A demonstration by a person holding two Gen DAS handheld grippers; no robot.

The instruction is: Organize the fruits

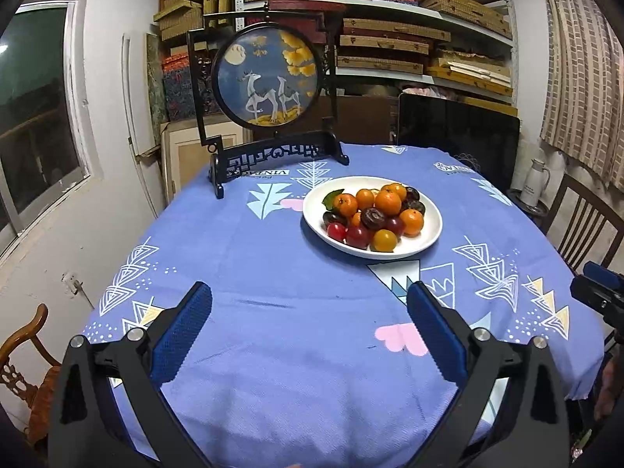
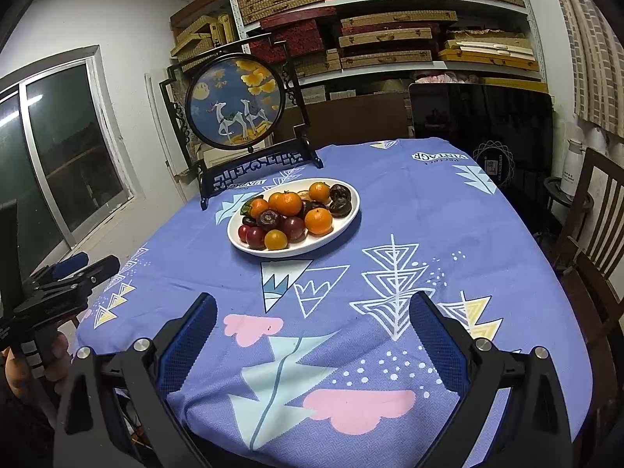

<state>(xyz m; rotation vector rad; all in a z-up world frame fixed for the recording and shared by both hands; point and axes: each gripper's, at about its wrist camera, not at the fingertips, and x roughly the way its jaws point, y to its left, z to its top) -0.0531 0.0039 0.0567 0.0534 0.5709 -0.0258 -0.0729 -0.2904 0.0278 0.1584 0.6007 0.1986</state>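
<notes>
Fruits: we see oranges [image 1: 387, 202], dark red plums [image 1: 358, 236], one yellow fruit [image 1: 384, 240] and some brown wrinkled fruits [image 1: 373, 218] heaped on a white plate [image 1: 429, 243].
Plate: it sits on the far middle of the table [image 1: 273, 257], which is covered by a blue patterned cloth; in our right view the plate [image 2: 339, 230] lies left of centre.
Green leaf: it peeks out at the left side of the heap [image 1: 332, 198].
Left gripper [image 1: 310, 292]: our fingers [image 1: 183, 329] stand wide apart over the near cloth, holding nothing, well short of the plate.
Right gripper [image 2: 312, 302]: our fingers [image 2: 438, 345] are likewise spread wide and bare, hovering above the near cloth, well apart from the plate.
Deer screen [image 1: 268, 78]: a round picture in a black stand rests on the far left of the table, behind the plate.
Shelves [image 1: 390, 7]: boxes are stacked against the far wall.
Chair [image 2: 592, 210]: we see it at the right of the table.
</notes>
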